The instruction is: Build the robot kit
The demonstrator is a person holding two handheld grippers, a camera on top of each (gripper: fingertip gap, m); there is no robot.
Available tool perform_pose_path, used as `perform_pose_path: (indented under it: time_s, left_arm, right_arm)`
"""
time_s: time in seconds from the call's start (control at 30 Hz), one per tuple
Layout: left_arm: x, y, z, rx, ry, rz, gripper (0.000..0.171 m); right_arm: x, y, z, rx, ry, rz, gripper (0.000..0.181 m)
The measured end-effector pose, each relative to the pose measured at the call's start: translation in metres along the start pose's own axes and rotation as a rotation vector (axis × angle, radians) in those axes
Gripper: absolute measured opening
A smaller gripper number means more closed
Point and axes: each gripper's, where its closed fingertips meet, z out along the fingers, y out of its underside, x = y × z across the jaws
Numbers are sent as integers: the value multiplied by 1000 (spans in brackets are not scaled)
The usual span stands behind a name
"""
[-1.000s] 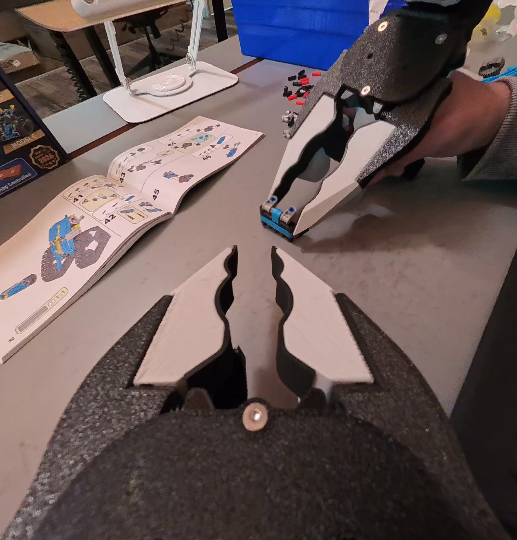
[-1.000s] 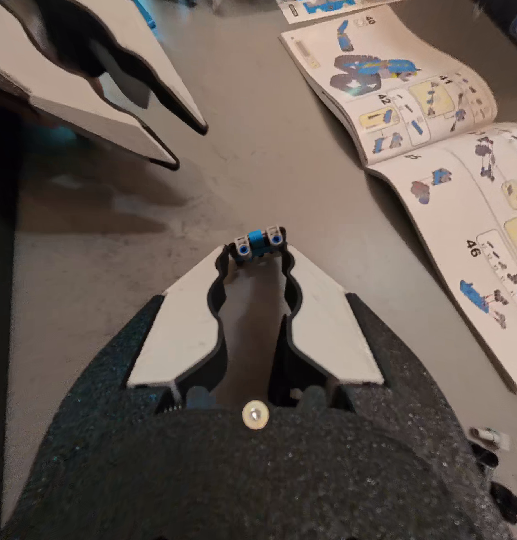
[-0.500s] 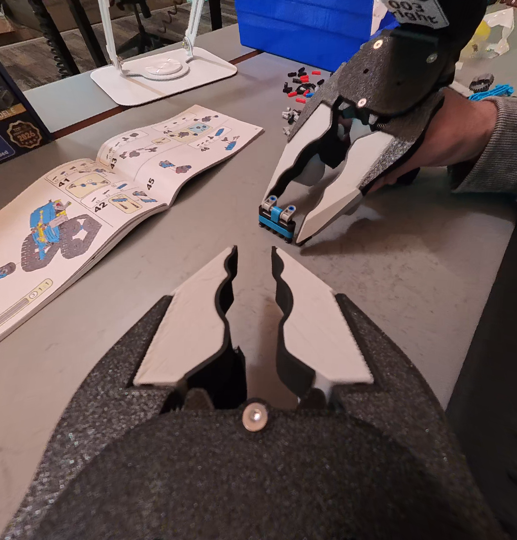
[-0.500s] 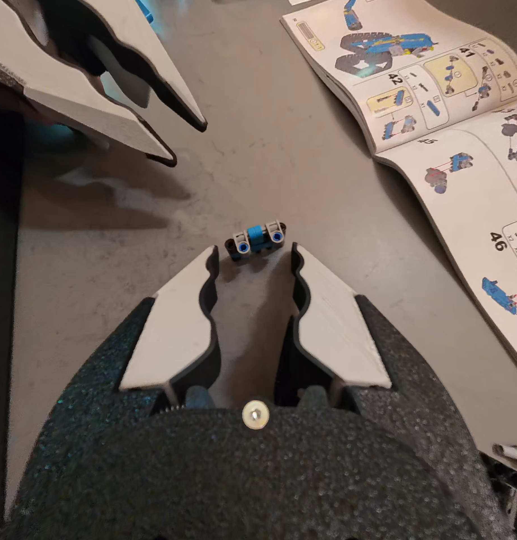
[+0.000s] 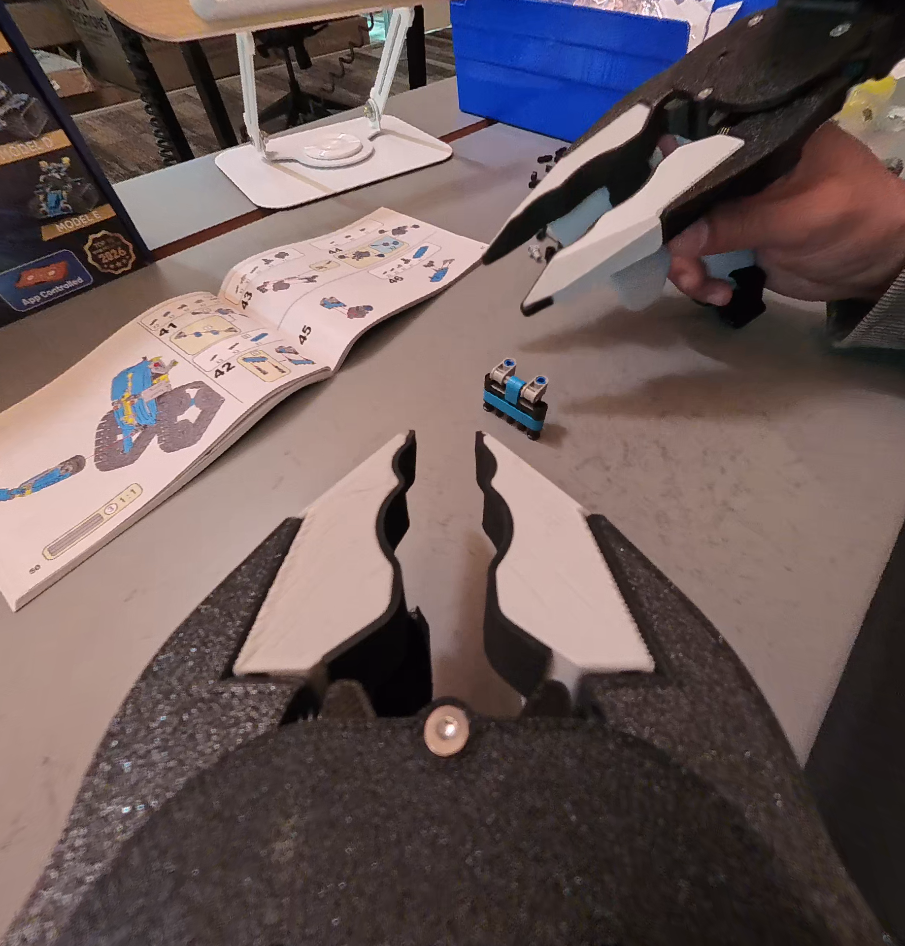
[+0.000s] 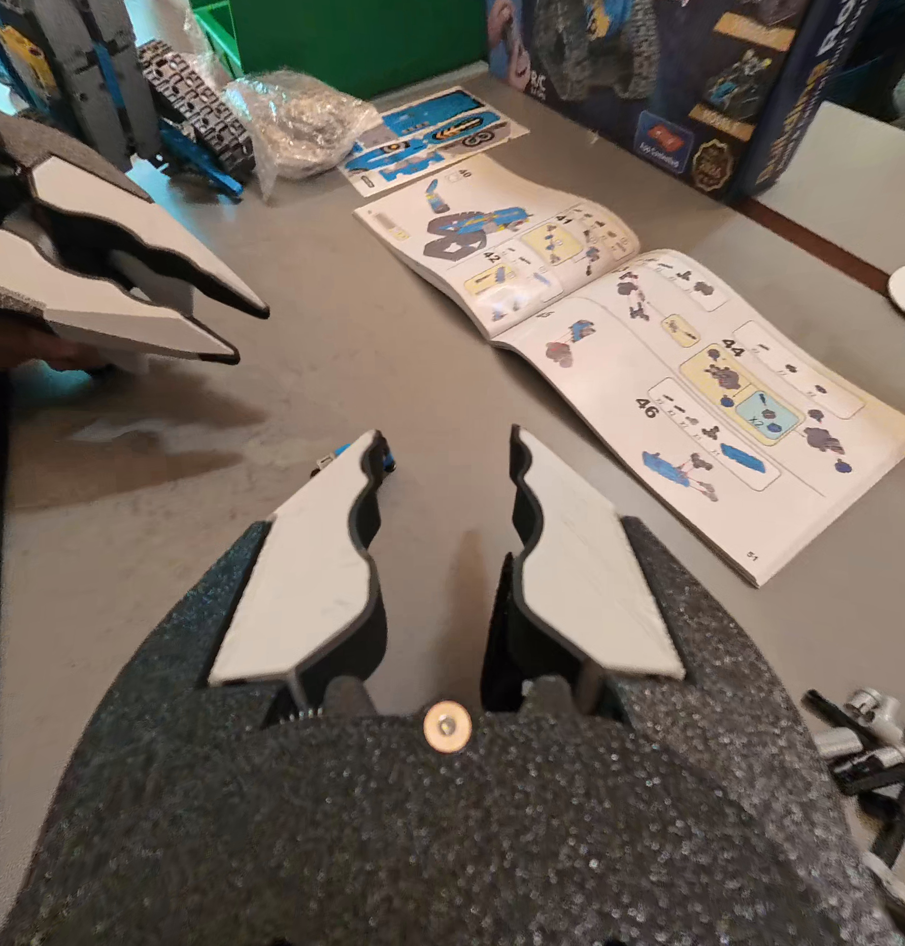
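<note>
Both grippers gaping, holding nothing: left gripper [image 5: 445, 440] hovering near blue-black brick assembly [image 5: 515, 396] sitting on table [image 5: 696, 501]; right gripper [image 6: 445, 435] hanging above it.

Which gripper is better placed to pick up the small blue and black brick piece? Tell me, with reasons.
Left, probably. The left gripper sits low, open and empty, with the brick assembly standing free on the table just ahead of its fingertips. The right gripper, also open, hangs raised above the table.
</note>
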Motion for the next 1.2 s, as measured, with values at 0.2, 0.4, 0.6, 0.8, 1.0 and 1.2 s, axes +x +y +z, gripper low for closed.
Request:
perform_pose_path:
  time_s: [0.2, 0.4, 0.6, 0.8, 1.0, 1.2]
  left_arm:
    - [6, -3, -3, 26, 1, 46, 22]
    - [12, -4, -3, 32, 13, 87, 22]
    - [24, -7, -3, 58, 47, 157, 22]
    - [20, -10, -7, 84, 33, 139, 22]
    - [-27, 9, -6, -49, -211, 60, 22]
    - [-61, 29, -9, -176, -394, 10, 22]
  right_arm:
    - [1, -15, -11, 84, 36, 54, 45]
    - [1, -16, -6, 138, -14, 192, 44]
    - [11, -10, -4, 125, 64, 182, 44]
    - [19, -6, -8, 117, 109, 159, 44]
    - [8, -16, -10, 142, 80, 114, 44]
    - [-21, -32, -12, 144, 96, -49, 44]
